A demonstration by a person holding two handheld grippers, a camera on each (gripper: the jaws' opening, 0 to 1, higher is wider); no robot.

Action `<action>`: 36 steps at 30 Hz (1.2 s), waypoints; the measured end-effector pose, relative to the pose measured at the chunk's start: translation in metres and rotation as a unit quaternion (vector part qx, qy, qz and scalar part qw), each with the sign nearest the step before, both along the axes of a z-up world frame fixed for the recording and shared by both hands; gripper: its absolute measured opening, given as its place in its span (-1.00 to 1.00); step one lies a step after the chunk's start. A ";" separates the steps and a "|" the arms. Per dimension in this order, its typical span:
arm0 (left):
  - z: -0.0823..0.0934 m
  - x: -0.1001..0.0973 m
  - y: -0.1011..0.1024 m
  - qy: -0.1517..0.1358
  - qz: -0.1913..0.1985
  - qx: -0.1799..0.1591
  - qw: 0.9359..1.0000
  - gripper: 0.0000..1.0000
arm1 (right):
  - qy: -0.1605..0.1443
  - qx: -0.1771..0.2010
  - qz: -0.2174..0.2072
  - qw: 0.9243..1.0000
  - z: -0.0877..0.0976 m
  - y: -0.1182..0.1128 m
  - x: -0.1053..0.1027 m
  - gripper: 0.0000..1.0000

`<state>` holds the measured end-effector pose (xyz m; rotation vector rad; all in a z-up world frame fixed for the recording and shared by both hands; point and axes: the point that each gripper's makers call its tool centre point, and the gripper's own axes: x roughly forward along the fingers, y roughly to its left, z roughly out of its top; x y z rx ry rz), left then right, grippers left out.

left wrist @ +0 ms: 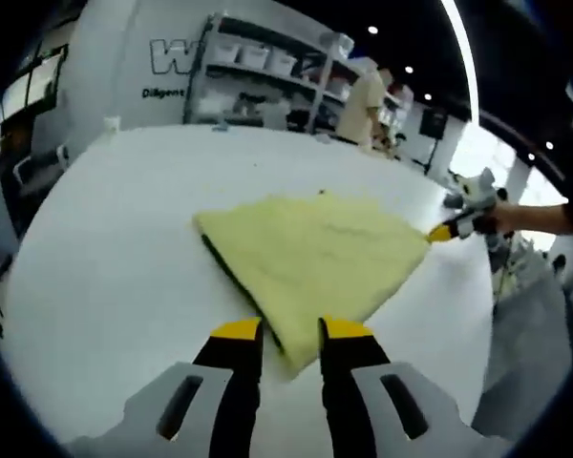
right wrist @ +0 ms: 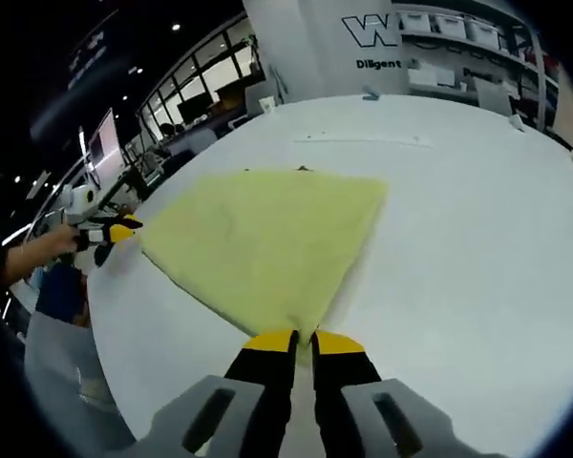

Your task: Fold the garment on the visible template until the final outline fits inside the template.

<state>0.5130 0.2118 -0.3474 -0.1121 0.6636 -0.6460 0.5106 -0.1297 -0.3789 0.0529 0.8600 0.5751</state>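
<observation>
A pale yellow garment [left wrist: 315, 258] lies folded flat on the white table [left wrist: 124, 239], in a roughly four-cornered shape. A dark strip shows under its left edge [left wrist: 231, 277]. My left gripper [left wrist: 291, 331] is shut on the garment's near corner, which sits between its yellow-tipped jaws. At the opposite corner, in the left gripper view, the right gripper [left wrist: 447, 229] grips the fabric, held by a person's hand. In the right gripper view the garment [right wrist: 267, 239] spreads ahead; my right gripper [right wrist: 305, 342] is shut on its near corner, and the left gripper [right wrist: 115, 232] holds the far-left corner.
The table's edge [left wrist: 477, 315] curves close behind the right gripper. Shelves with white bins [left wrist: 258, 67] and a standing person [left wrist: 363, 105] are beyond the far side. A thin line [right wrist: 363, 140] marks the table past the garment. Chairs [left wrist: 33, 172] stand at the left.
</observation>
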 end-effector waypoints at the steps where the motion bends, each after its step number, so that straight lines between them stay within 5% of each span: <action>1: -0.001 0.001 -0.001 0.011 0.013 -0.015 1.000 -0.77 | 0.002 0.001 -0.002 1.000 0.000 0.000 0.000 -1.00; 2: -0.004 0.005 0.002 0.020 0.026 -0.030 0.999 -0.83 | 0.002 0.001 -0.004 1.000 0.000 -0.001 0.000 -1.00; 5: -0.010 0.004 0.006 0.018 0.027 0.009 0.999 -0.84 | 0.002 0.002 -0.005 1.000 0.001 0.001 -0.001 -1.00; 8: -0.016 0.005 0.011 0.031 0.047 0.001 0.998 -1.00 | 0.001 0.000 -0.005 1.000 0.002 0.003 -0.003 -1.00; 13: -0.024 -0.002 0.014 0.050 0.040 0.022 0.998 -1.00 | -0.004 -0.005 0.000 1.000 0.002 0.001 -0.001 -1.00; 26: -0.017 -0.004 0.018 0.049 0.080 0.001 0.996 -1.00 | -0.004 -0.005 0.002 1.000 0.002 -0.007 -0.010 -1.00; 30: -0.020 -0.001 0.018 0.052 0.076 0.000 0.996 -0.87 | -0.001 -0.006 0.002 1.000 0.001 -0.007 -0.010 -1.00; 33: -0.018 -0.005 0.007 0.083 0.082 -0.038 0.992 -0.72 | 0.000 -0.009 0.002 1.000 -0.001 -0.005 -0.010 -1.00; 36: -0.027 -0.005 0.009 0.079 0.072 -0.021 0.994 -0.76 | 0.000 -0.007 0.003 1.000 0.000 -0.004 -0.011 -1.00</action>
